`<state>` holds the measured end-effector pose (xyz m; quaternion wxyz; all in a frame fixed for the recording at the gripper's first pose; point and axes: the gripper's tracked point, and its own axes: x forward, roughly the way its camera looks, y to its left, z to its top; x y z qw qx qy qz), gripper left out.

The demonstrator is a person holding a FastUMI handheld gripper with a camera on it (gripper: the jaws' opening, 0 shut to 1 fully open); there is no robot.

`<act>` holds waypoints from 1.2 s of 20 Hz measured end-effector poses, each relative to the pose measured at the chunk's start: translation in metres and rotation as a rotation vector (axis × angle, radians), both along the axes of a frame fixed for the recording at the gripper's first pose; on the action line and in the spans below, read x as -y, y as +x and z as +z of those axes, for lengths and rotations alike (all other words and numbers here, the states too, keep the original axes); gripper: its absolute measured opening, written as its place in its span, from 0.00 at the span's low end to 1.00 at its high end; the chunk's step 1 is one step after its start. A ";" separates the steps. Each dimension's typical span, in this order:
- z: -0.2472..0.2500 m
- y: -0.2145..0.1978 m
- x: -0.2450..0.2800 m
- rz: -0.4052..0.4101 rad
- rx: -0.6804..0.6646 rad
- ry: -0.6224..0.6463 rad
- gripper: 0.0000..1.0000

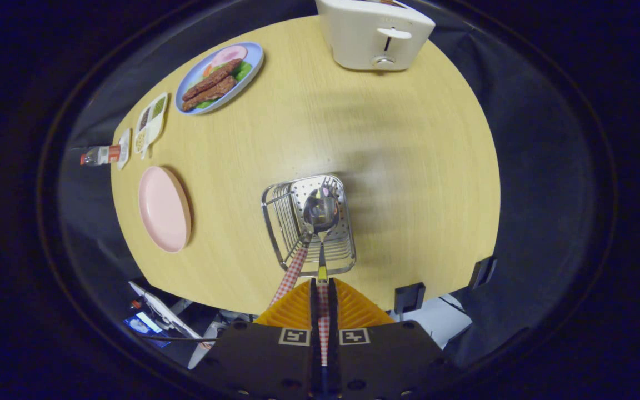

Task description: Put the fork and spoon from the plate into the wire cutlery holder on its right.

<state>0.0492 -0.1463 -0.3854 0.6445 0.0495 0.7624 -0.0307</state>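
A pale wood-grain worktop (386, 139) with a rounded edge spreads across the middle of the frame, with dark cloth around it. At the top centre stands a cream plastic toaster (374, 34). In the upper left lies a light blue plate of sausages and greens (219, 77), below it a small white divided dish (150, 122), and at the worktop's edge a clear bottle with a red cap (99, 156) on its side. An empty round pink plate (163, 208) sits at centre left. Just ahead of the fingers (353, 311) stands the silver wire cutlery holder (309, 225), well to the right of the pink plate. The gripper (323, 289) is pressed together on the checked handle of a metal spoon (323, 214), whose bowl hangs inside the holder. A metal fork with a red-checked handle (293, 272) leans in the holder beside it.
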 end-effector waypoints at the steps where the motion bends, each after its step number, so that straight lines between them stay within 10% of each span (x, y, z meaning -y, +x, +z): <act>1: -0.001 0.001 0.001 -0.007 -0.004 -0.004 0.04; 14: 0.016 0.011 -0.004 -0.012 0.112 0.015 0.10; 24: 0.053 0.013 -0.037 0.038 0.354 0.105 0.48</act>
